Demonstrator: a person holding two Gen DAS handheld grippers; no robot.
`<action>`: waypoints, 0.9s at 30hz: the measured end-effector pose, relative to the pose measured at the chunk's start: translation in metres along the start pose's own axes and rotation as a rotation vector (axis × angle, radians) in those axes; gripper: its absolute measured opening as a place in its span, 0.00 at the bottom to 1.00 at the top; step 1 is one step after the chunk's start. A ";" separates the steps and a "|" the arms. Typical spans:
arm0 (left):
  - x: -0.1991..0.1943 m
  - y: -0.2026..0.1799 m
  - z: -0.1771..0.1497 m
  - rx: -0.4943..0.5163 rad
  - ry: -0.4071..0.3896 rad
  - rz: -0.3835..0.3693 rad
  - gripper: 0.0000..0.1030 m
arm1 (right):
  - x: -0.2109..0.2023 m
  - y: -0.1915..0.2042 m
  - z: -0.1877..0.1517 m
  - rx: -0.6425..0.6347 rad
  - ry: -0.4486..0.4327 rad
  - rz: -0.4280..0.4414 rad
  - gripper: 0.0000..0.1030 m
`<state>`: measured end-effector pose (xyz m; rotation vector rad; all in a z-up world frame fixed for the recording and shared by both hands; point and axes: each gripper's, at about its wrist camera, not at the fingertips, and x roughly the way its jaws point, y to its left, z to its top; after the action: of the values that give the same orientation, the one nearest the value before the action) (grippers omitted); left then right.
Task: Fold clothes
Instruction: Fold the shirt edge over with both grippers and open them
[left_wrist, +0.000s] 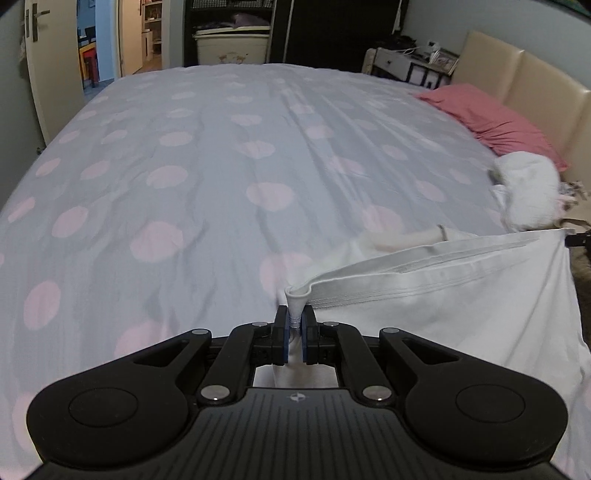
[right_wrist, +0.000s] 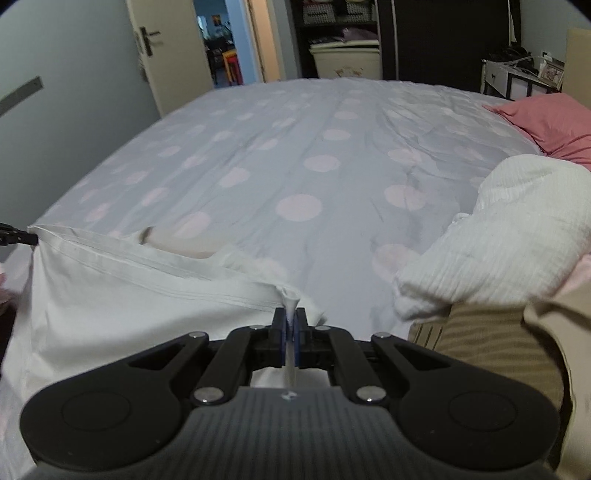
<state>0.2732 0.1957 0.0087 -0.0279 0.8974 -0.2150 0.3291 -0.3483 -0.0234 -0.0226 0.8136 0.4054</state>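
Observation:
A white garment is stretched by its hemmed edge between my two grippers above the near edge of the bed. My left gripper is shut on one corner of the hem. My right gripper is shut on the other corner; the garment hangs to its left. The right gripper's tip shows at the far right of the left wrist view, and the left gripper's tip at the far left of the right wrist view. The rest of the garment drapes down out of sight.
The bed has a grey cover with pink dots. A pile of white clothes and a beige striped piece lie to the right. A pink pillow lies by the headboard. An open door is at far left.

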 end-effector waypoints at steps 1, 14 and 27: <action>0.008 0.001 0.006 0.002 0.003 0.013 0.04 | 0.007 -0.002 0.006 -0.001 0.003 -0.008 0.04; 0.088 0.006 0.041 -0.050 0.070 0.147 0.04 | 0.089 -0.015 0.033 0.069 0.082 -0.136 0.04; 0.034 -0.005 -0.003 -0.051 0.027 0.365 0.40 | 0.028 -0.002 -0.032 0.146 0.009 -0.108 0.33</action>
<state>0.2906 0.1843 -0.0189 0.0915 0.9187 0.1475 0.3248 -0.3462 -0.0660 0.0678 0.8453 0.2437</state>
